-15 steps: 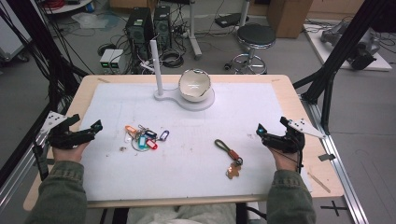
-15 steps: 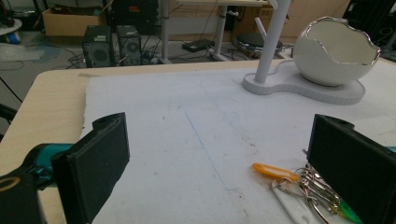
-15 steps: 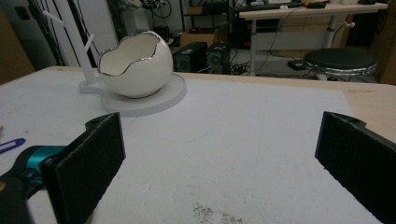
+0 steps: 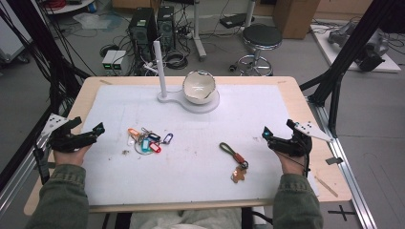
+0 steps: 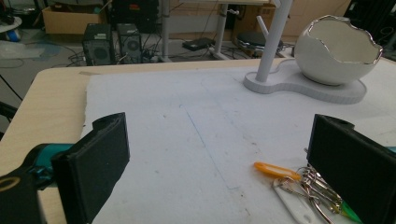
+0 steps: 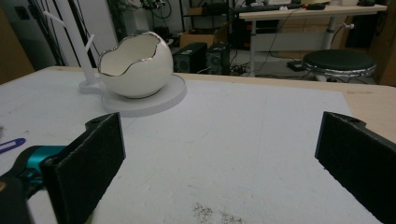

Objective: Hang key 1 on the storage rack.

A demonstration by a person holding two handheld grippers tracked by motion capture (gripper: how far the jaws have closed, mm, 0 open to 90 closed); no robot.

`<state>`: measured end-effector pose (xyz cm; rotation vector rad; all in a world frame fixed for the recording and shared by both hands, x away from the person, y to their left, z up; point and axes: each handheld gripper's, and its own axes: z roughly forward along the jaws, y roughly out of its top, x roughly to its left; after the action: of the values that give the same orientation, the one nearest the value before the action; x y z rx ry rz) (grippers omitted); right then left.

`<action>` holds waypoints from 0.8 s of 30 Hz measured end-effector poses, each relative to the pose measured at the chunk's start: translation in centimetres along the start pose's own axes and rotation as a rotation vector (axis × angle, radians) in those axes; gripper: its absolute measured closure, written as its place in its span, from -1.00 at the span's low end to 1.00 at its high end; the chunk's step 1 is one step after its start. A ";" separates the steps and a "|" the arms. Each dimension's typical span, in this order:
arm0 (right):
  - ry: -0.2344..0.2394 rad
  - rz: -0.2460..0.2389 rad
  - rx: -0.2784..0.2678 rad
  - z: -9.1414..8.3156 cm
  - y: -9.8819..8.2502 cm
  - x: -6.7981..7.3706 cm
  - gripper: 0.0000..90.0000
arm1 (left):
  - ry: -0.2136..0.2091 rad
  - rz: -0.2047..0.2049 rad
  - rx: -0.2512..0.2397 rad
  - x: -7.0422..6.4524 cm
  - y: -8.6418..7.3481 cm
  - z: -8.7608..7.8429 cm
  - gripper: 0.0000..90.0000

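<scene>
Keys (image 4: 147, 140) with coloured plastic tags lie on the white mat (image 4: 191, 157) just beside the left gripper (image 4: 88, 133), partly hidden by its far jaw. Both left and right gripper (image 4: 272, 138) stand spread, empty. Eggshell-shaped bowl (image 4: 199, 87) sits beyond.

White mat (image 4: 191, 162) covers most of wooden table (image 4: 305, 102). At the mat's far edge: white stand base (image 4: 210, 106) carrying egg-shaped bowl (image 4: 199, 88) (jagged silver rim, opening up), with slim white post (image 4: 160, 69) upright just beside the bowl. Beyond the mat, on the floor: black round stool (image 4: 259, 37), two black computer towers (image 4: 152, 26), loose cables (image 4: 174, 59).
</scene>
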<state>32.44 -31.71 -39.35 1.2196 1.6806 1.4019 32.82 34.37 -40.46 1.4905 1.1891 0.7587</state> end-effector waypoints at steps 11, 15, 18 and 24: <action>0.045 -0.023 0.041 0.7 0.0 0.6 -0.99 | -0.015 -0.001 0.000 0.0 0.0 0.2 -0.86; 0.081 -0.022 0.077 1.2 0.1 0.9 -0.99 | -0.017 0.003 0.003 -0.1 -0.1 0.3 -0.86; 0.096 -0.043 0.114 1.6 0.0 1.4 -0.98 | -0.018 0.003 0.003 -0.1 0.0 0.3 -0.86; 0.122 -0.046 0.145 2.1 0.1 1.9 -0.99 | -0.019 0.003 0.003 -0.1 -0.1 0.4 -0.86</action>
<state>33.60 -29.15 -39.54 1.1860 1.9107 1.3716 33.16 34.16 -40.62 1.4985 1.1747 0.7435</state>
